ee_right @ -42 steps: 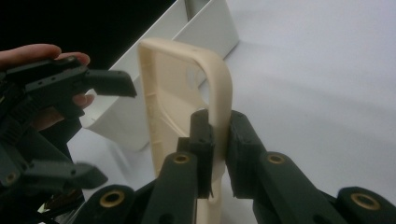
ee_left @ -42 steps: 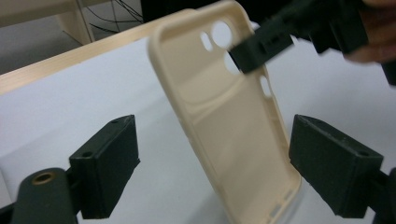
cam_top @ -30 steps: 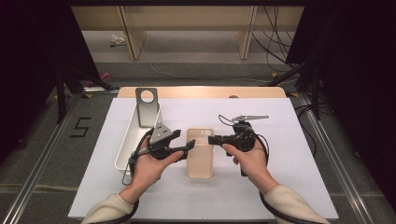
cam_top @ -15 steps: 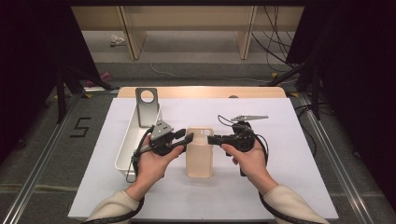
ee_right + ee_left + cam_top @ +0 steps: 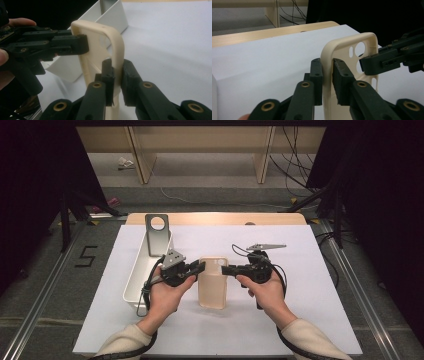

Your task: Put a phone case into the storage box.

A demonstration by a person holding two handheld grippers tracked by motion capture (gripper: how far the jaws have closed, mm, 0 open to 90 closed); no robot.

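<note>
Case [image 5: 329, 82] bottom: cut off by the lower edge in both gripper views, so we cannot see its far end there.
Case rim: the stretch between each gripper's 2 jaws is covered by them.
Tray [image 5: 134, 285] inside: we cannot make out any contents from the high view.
Forearms: both run off the bottom edge.
Debris [image 5: 125, 163] on the far floor: too small to identify.

The phone case [image 5: 342, 52] looks smooth matt cream plastic; the bin [image 5: 135, 280] glossy white plastic.
</note>
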